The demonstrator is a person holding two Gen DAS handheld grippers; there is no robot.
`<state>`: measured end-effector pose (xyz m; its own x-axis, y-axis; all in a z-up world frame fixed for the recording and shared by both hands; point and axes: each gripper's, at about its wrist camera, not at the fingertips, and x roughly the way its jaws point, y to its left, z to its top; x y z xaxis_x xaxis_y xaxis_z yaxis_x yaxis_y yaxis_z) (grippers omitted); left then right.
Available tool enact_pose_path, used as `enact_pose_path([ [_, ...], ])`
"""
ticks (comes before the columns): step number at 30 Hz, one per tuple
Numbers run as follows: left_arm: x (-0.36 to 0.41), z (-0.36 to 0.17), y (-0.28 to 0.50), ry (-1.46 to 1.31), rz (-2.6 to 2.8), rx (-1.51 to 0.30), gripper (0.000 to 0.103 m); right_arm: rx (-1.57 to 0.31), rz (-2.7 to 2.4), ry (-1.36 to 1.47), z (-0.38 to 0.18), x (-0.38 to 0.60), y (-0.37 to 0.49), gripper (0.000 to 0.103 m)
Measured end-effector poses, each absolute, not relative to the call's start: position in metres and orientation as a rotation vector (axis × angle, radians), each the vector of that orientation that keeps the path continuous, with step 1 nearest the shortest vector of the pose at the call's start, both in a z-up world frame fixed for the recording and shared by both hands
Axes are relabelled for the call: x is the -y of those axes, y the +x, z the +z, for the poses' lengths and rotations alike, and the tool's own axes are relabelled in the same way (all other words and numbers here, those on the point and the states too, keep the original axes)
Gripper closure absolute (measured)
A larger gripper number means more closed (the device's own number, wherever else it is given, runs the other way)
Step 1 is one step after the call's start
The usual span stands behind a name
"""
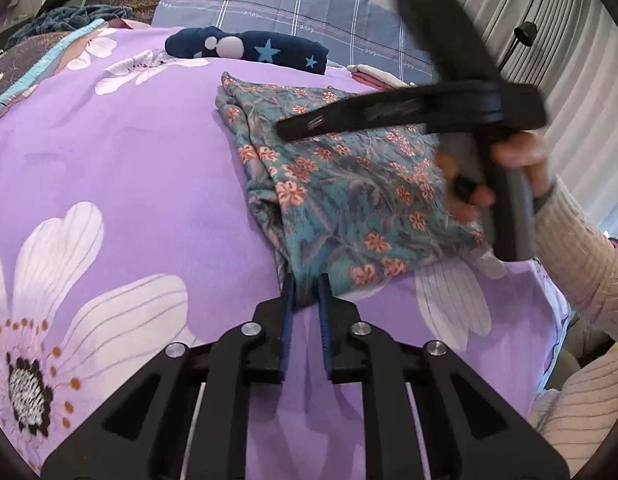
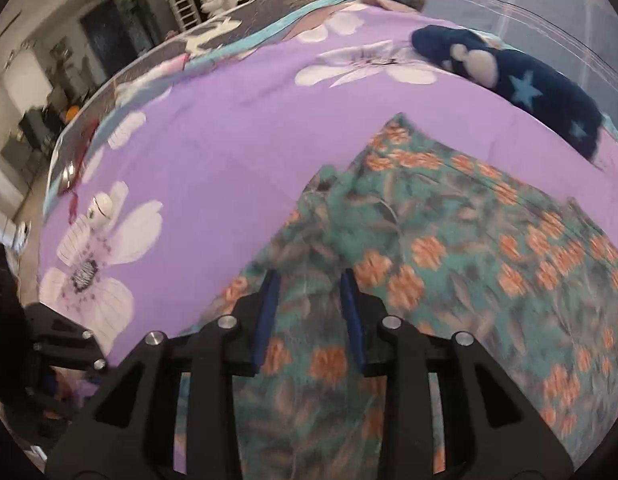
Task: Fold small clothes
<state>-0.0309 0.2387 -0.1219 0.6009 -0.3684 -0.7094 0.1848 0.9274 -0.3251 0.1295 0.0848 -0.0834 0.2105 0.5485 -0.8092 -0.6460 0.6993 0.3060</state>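
Note:
A teal garment with orange flowers [image 1: 349,192] [image 2: 449,240] lies folded on the purple flowered bedsheet [image 1: 129,160]. My left gripper [image 1: 307,280] is at the garment's near corner. Its blue pads stand a little apart with the corner's edge between them, and they do not visibly press on it. My right gripper [image 2: 311,276] hovers open over the garment's left part with nothing gripped. In the left wrist view the right gripper [image 1: 285,128] is a blurred black shape above the cloth, held by a hand [image 1: 517,156] in a cream ribbed sleeve.
A navy garment with stars [image 1: 249,50] [image 2: 509,76] lies rolled at the far side of the bed. Pink and white folded clothes [image 1: 373,76] sit behind the floral piece, next to a grey checked pillow [image 1: 289,4]. Curtains [image 1: 569,60] hang on the right.

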Motion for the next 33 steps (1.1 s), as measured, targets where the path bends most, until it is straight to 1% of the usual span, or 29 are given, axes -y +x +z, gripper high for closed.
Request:
enact_pose_path([
  [1,-0.240,-0.121,-0.033,-0.235,-0.322,-0.872,0.082,-1.043,0.833,-0.075,-0.076,-0.074,0.122,0.068],
  [2,-0.242,-0.119,-0.036,-0.250,-0.317,-0.868,0.080,-1.013,0.831,-0.061,-0.070,-0.065,0.116,0.059],
  [3,-0.245,-0.117,-0.038,-0.265,-0.303,-0.861,0.074,-0.980,0.826,-0.069,-0.062,-0.053,0.102,0.053],
  [4,-0.247,-0.115,-0.039,-0.268,-0.290,-0.856,0.069,-0.967,0.826,-0.084,-0.060,-0.048,0.094,0.052],
  [6,-0.252,-0.109,-0.040,-0.269,-0.259,-0.836,0.068,-0.927,0.814,-0.142,-0.054,-0.034,0.067,0.038],
  [8,-0.258,-0.102,-0.037,-0.271,-0.251,-0.818,0.068,-0.902,0.809,-0.203,-0.054,-0.026,0.038,0.038],
  [9,-0.262,-0.098,-0.032,-0.275,-0.245,-0.806,0.064,-0.897,0.802,-0.250,-0.055,-0.027,0.022,0.038],
  [10,-0.265,-0.096,-0.027,-0.283,-0.242,-0.797,0.055,-0.884,0.794,-0.277,-0.057,-0.028,0.012,0.038],
  [11,-0.271,-0.092,-0.020,-0.305,-0.241,-0.782,0.052,-0.854,0.789,-0.310,-0.057,-0.031,0.000,0.038],
  [15,-0.293,-0.091,0.028,-0.450,-0.312,-0.788,0.051,-0.778,0.807,-0.461,-0.064,-0.055,-0.025,0.040],
  [16,-0.293,-0.093,0.040,-0.468,-0.340,-0.795,0.044,-0.775,0.803,-0.490,-0.068,-0.062,-0.028,0.040],
  [17,-0.293,-0.097,0.056,-0.484,-0.369,-0.803,0.040,-0.779,0.795,-0.515,-0.073,-0.068,-0.029,0.040],
  [18,-0.292,-0.104,0.074,-0.503,-0.384,-0.824,0.038,-0.793,0.788,-0.540,-0.078,-0.075,-0.029,0.040],
  [21,-0.290,-0.129,0.117,-0.565,-0.405,-0.911,0.038,-0.843,0.778,-0.609,-0.093,-0.088,-0.029,0.040],
  [24,-0.295,-0.134,0.136,-0.639,-0.490,-0.876,0.038,-0.821,0.770,-0.635,-0.097,-0.094,-0.029,0.038],
  [26,-0.297,-0.140,0.151,-0.693,-0.557,-0.872,0.042,-0.829,0.767,-0.623,-0.099,-0.098,-0.024,0.038],
  [27,-0.298,-0.143,0.157,-0.696,-0.568,-0.864,0.054,-0.834,0.763,-0.616,-0.101,-0.101,-0.020,0.040],
  [28,-0.298,-0.150,0.161,-0.700,-0.569,-0.855,0.071,-0.836,0.758,-0.615,-0.103,-0.107,-0.015,0.040],
  [30,-0.305,-0.162,0.164,-0.780,-0.581,-0.852,0.088,-0.812,0.741,-0.640,-0.106,-0.118,-0.009,0.042],
  [31,-0.312,-0.166,0.163,-0.844,-0.607,-0.825,0.090,-0.800,0.735,-0.653,-0.108,-0.123,-0.011,0.045],
  [33,-0.313,-0.169,0.162,-0.864,-0.614,-0.819,0.092,-0.770,0.729,-0.683,-0.110,-0.131,-0.013,0.058],
])
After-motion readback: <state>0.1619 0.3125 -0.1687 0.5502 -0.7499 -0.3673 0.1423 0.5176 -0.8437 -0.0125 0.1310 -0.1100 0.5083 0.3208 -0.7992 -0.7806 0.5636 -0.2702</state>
